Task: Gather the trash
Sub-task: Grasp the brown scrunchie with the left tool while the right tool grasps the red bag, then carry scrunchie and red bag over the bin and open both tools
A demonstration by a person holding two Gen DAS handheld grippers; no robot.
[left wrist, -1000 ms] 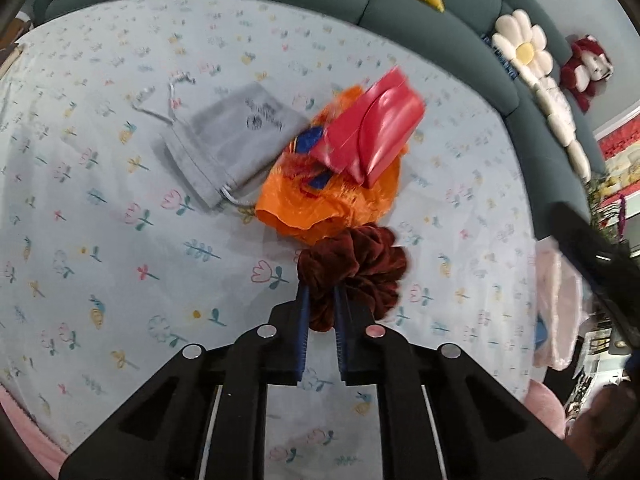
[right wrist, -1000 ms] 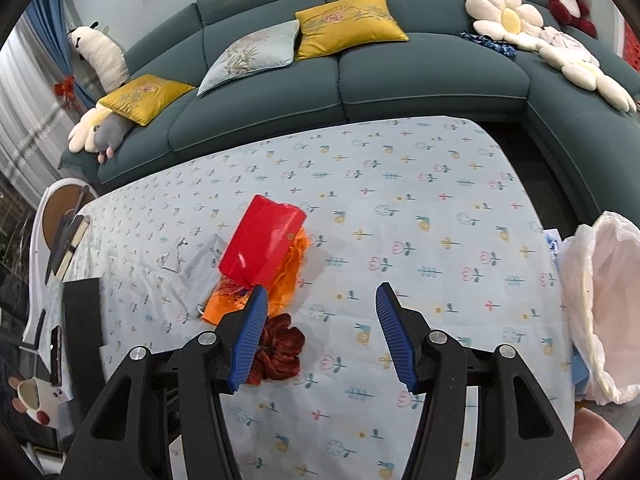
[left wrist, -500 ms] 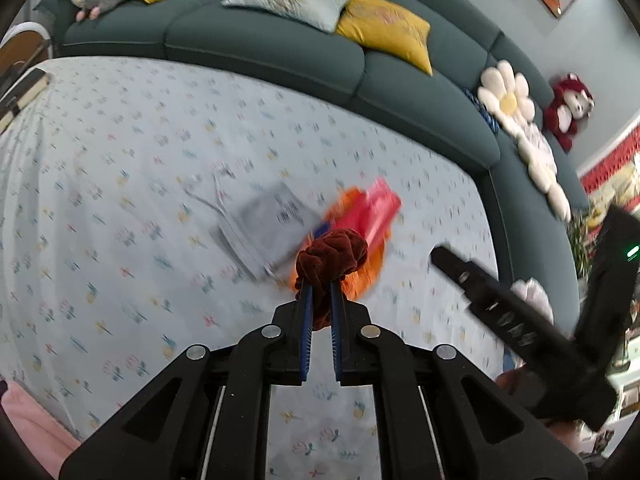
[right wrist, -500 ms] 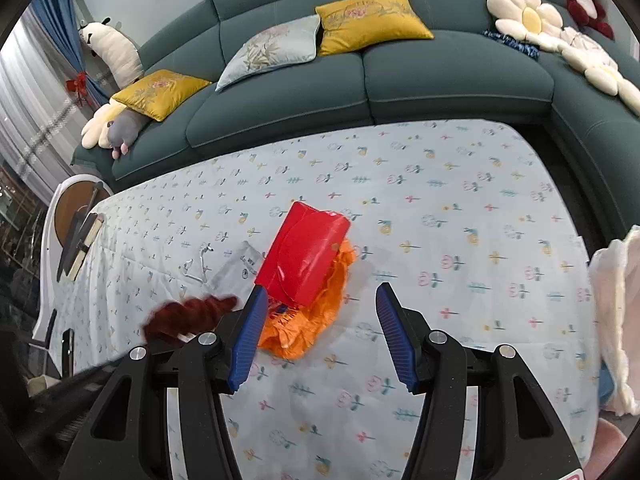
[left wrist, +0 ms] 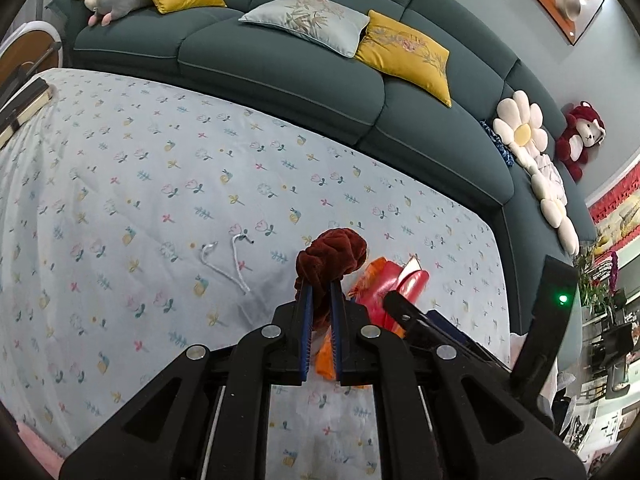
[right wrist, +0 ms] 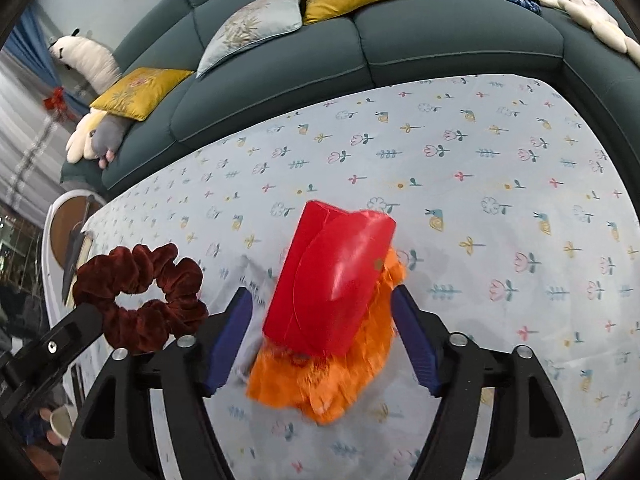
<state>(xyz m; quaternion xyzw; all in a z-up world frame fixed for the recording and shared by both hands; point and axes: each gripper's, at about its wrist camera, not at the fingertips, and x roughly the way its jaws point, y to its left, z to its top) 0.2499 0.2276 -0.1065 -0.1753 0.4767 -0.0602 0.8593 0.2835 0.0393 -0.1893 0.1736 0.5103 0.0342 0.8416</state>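
**Straddle the red packet, then close evenly**

My left gripper [left wrist: 320, 300] is clamped nearly shut on the dark red velvet scrunchie [left wrist: 331, 254], which hangs clear of the flowered tablecloth [left wrist: 140, 184], pinched by one fold between the blue pads. That hand's job now is simply to keep its squeeze and keep the scrunchie out of my other hand's way.

My right gripper [right wrist: 322, 334] holds nothing. Its jaws are opening, and the red packet [right wrist: 330, 280] sits between them, lying on top of the crumpled orange wrapper [right wrist: 320, 380]. Neither pad touches it: there is a gap at the left pad and a narrower one at the right. The orange wrapper spreads beneath and toward me, past the fingertips.

To do this well, I judge I should let the jaws finish widening, keep the packet centred between the pads, and come down until the tips reach the cloth on both sides. The packet looks glossy and puffy, so it could slip or buckle under a shallow bite; a deep, level grip across its narrow width seems safer. Catching the orange wrapper in the same pinch would save a trip, but it looks flimsy and may slide out.

The grey pouch [right wrist: 252, 280] lies just beyond my left pad; I must not snag it.
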